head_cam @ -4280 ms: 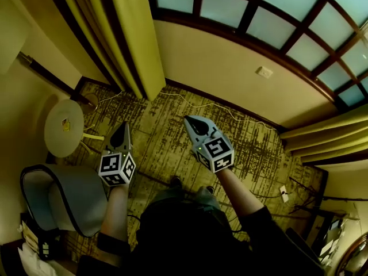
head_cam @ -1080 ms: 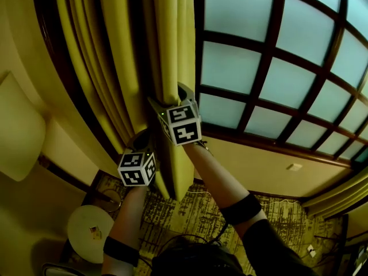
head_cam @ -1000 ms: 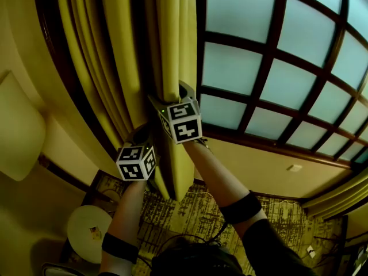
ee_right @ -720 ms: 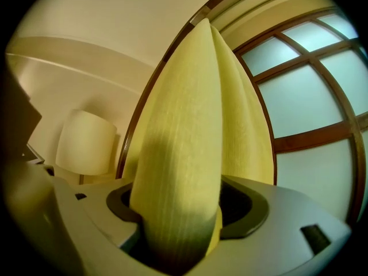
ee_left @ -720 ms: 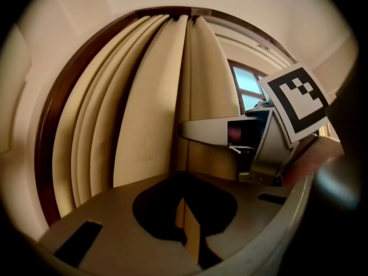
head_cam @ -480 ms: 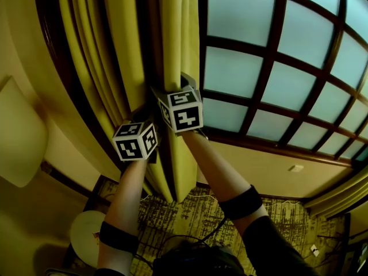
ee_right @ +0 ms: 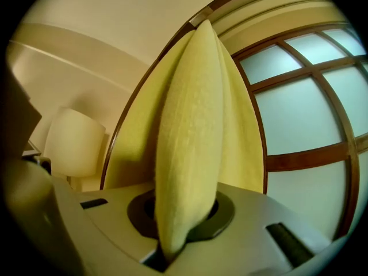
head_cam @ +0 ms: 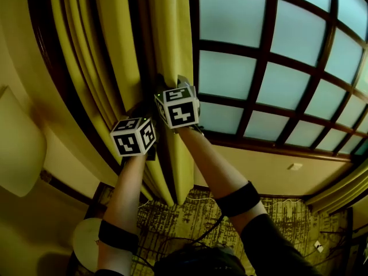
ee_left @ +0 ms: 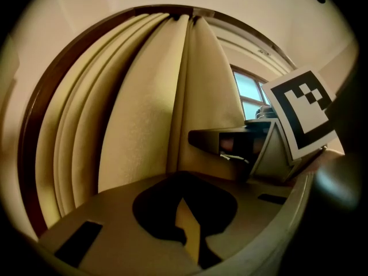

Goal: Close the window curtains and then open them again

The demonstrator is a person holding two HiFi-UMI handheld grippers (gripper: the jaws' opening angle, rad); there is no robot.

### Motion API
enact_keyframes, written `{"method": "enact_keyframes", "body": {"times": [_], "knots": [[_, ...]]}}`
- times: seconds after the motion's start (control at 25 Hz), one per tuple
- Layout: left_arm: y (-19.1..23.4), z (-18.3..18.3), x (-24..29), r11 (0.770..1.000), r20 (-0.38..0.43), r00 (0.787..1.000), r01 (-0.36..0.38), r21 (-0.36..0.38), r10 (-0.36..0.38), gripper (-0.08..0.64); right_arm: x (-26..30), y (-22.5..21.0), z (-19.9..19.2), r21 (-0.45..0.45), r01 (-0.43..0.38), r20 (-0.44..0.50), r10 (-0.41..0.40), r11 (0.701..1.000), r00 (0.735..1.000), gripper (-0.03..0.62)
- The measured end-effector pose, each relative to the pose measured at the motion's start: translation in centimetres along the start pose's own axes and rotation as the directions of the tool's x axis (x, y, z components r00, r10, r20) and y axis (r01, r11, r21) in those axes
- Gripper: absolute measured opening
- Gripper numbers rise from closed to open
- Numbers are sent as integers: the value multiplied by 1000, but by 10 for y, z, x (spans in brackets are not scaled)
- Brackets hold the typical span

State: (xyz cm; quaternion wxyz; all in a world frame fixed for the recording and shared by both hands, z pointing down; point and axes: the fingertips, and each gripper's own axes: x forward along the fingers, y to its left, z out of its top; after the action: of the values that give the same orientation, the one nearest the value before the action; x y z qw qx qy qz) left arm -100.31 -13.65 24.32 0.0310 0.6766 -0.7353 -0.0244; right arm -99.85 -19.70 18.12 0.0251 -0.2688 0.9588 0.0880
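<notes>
As its jaws have just closed, right tool (head_cam: pixel 174 85) grips curtain (ee_right: pixel 190 131).

The curtain (head_cam: pixel 172 50) is matt yellow cloth with a fine, slightly rough weave (plainest in the right gripper view). The window frame (head_cam: pixel 193 39) looks like dark wood with a low sheen, its panes (head_cam: pixel 230 16) frosted glass.

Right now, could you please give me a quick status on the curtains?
Left gripper shut, pinching a sliver of curtain. Right gripper just closed on a fold. Curtain bunched at the window edge; nothing seen in its path.
</notes>
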Motion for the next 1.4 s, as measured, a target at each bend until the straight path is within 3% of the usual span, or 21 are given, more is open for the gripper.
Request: {"method": "enact_keyframes", "body": {"times": [0.52,0.72,1.0,1.4], "knots": [[-23,-20,26,999,-33,999,33,6,-33,0,-18,-53,-7,46,61,2,-61,997,998,21],[-59,-28,44,992,-45,991,123,6,-123,0,-37,-80,-8,62,69,-3,-69,996,998,21],[-115,-39,65,988,-64,986,150,-22,-151,0,-79,-135,-4,83,115,13,-117,990,993,20],[-222,-43,88,976,-79,973,217,11,-216,0,-146,-219,8,102,153,42,-158,983,987,18]]}}
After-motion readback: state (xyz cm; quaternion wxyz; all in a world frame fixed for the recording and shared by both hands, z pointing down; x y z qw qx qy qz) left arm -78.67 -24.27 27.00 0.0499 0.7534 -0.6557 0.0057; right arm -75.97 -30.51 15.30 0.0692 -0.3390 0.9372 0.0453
